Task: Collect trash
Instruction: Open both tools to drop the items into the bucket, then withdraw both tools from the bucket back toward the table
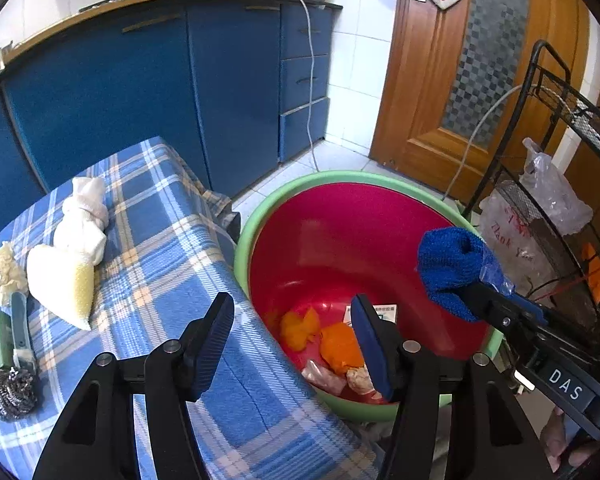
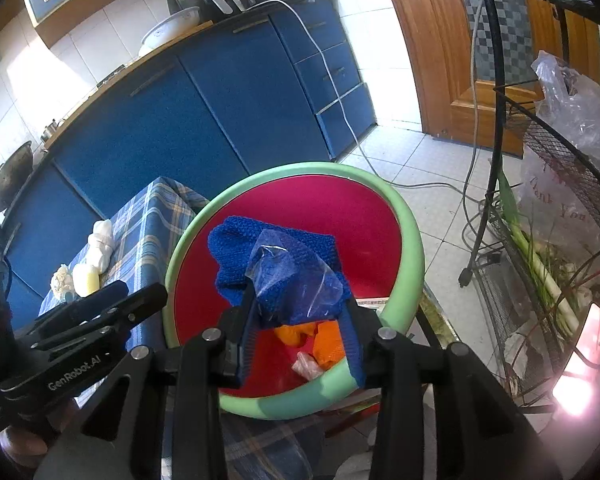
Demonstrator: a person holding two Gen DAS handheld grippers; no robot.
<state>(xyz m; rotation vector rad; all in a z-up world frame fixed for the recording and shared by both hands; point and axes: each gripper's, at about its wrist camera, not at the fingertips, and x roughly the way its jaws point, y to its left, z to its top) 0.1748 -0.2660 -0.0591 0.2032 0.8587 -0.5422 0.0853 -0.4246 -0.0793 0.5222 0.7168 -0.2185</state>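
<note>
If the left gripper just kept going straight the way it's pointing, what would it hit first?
Probably the basin: the open left gripper straddles the plaid-covered table's edge and aims at its green rim and red inside. Depth is unclear, so its left finger might graze the cloth first.

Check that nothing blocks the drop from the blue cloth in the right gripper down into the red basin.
Nothing visible blocks it. The right gripper holds the blue cloth over the open red basin; below lies only orange trash on the bottom. The left gripper is open at the table-side rim.
</note>
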